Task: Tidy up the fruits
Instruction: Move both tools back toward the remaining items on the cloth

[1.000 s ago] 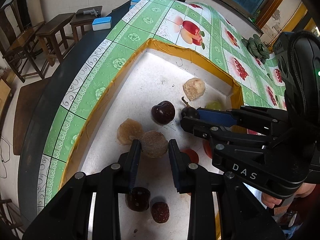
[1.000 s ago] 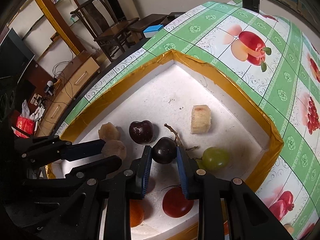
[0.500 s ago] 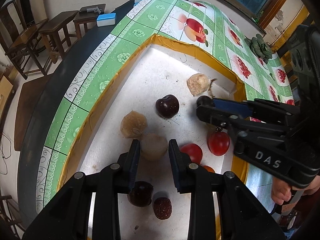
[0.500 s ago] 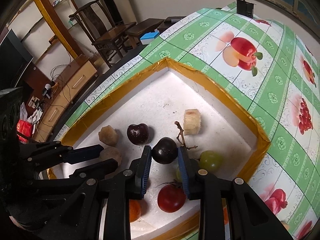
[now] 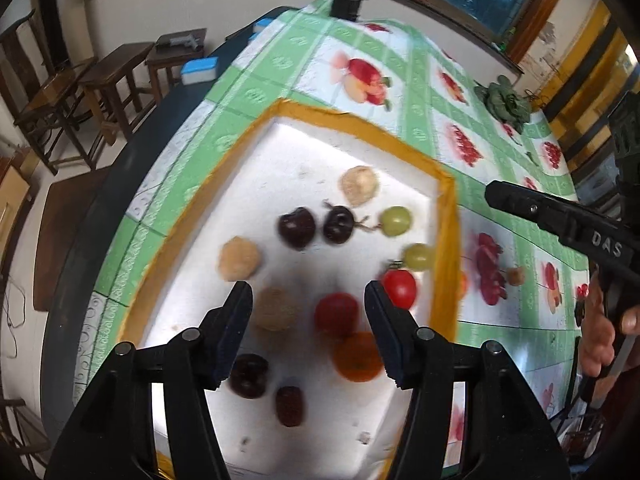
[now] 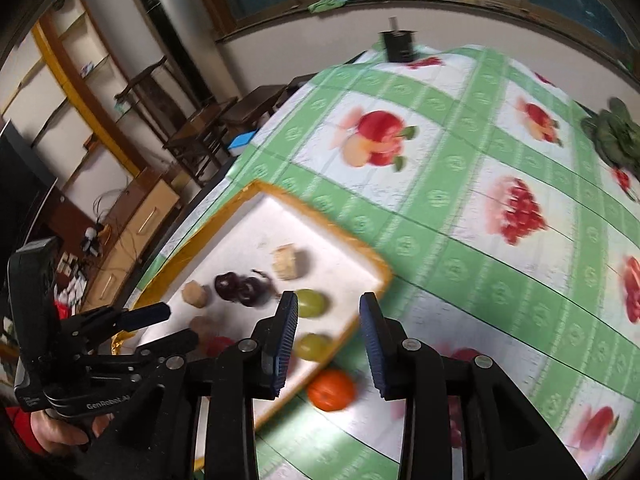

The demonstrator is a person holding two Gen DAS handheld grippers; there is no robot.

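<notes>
A white foam tray with an orange taped rim holds the fruit. My left gripper hangs over its near part with its jaws opening. A tan round fruit and a red tomato lie on the tray below the gap, and the pads touch neither. My right gripper is above the tray's right corner, its jaws opening with nothing between them. Two dark cherries lie side by side mid-tray, with two green grapes to their right.
More tan pieces, a second tomato, an orange fruit, a dark cherry and a red date lie in the tray. An orange-red fruit sits on the green fruit-print tablecloth outside the rim. Leafy greens lie far right.
The left jaws have spread off the tan fruit, which stays on the tray. The right gripper let go of the dark cherry beside the other one, then rose and swung right, out past the tray's rim.
</notes>
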